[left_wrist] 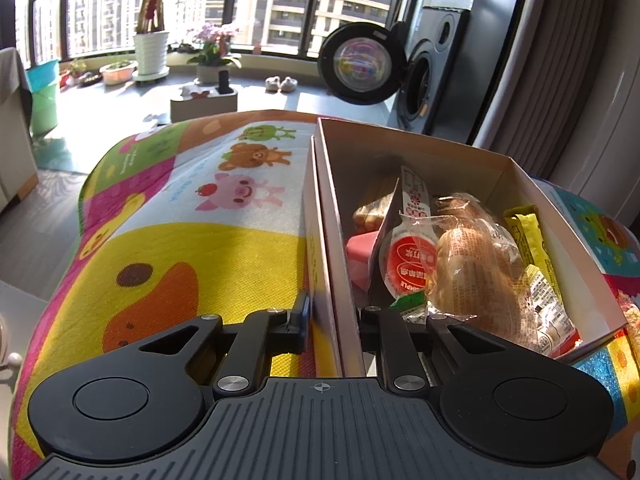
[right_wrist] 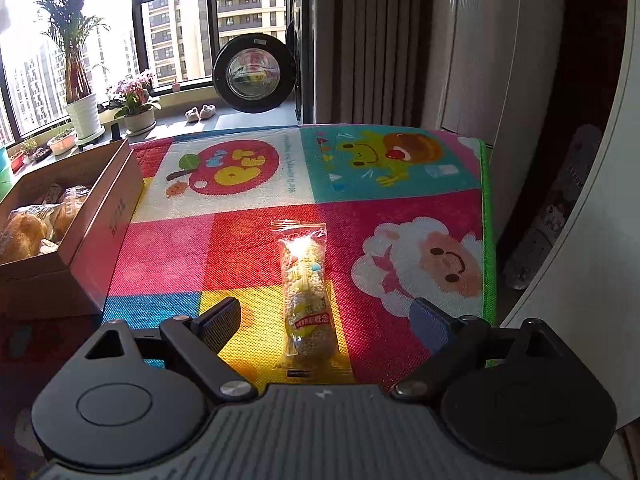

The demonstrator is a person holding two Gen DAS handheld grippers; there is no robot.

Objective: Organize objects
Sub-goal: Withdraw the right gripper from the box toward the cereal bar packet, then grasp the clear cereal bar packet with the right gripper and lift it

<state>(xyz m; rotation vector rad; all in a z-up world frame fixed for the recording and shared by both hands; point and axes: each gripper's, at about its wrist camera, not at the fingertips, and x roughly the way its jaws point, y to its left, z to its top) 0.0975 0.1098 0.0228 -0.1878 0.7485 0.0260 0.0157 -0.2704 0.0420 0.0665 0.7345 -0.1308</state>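
A cardboard box [left_wrist: 404, 148] stands on the colourful cartoon mat [left_wrist: 192, 216]. It holds wrapped bread [left_wrist: 468, 276], a red-labelled packet [left_wrist: 408, 264], a yellow stick pack [left_wrist: 528, 236] and a pink item [left_wrist: 360, 256]. My left gripper [left_wrist: 334, 320] is shut on the box's left wall, one finger outside and one inside. In the right wrist view a clear-wrapped snack bar [right_wrist: 306, 296] lies lengthwise on the mat [right_wrist: 248, 248]. My right gripper [right_wrist: 326, 316] is open above it, with a finger on each side and neither touching. The box [right_wrist: 116, 216] sits to its left.
The mat's green right edge [right_wrist: 488, 200] drops off beside a white panel [right_wrist: 580, 200]. Beyond the far edge are a washing machine with its round door open [left_wrist: 360, 64], potted plants [left_wrist: 150, 52], slippers [right_wrist: 202, 112] and grey curtains [right_wrist: 368, 40].
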